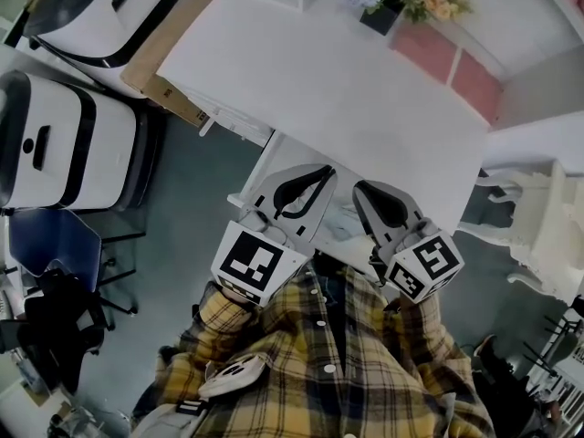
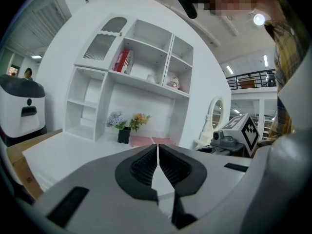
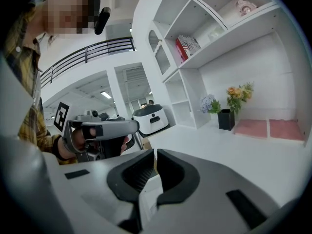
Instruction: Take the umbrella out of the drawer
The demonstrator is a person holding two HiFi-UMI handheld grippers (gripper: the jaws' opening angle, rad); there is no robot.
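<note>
Desk (image 1: 347, 89), one; left hand-held gripper (image 2: 157, 147), right hand-held gripper (image 3: 154, 153): two, both closed.

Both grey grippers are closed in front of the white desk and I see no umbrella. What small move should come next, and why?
Probably open the grey left gripper and tip it down toward the near edge of the white desk. Both it and the grey right gripper are shut on nothing and aim over the desktop; no drawer handle or umbrella shows.

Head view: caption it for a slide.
Person in plaid shirt holds left gripper and right gripper, both shut and empty, at a white desk.
</note>
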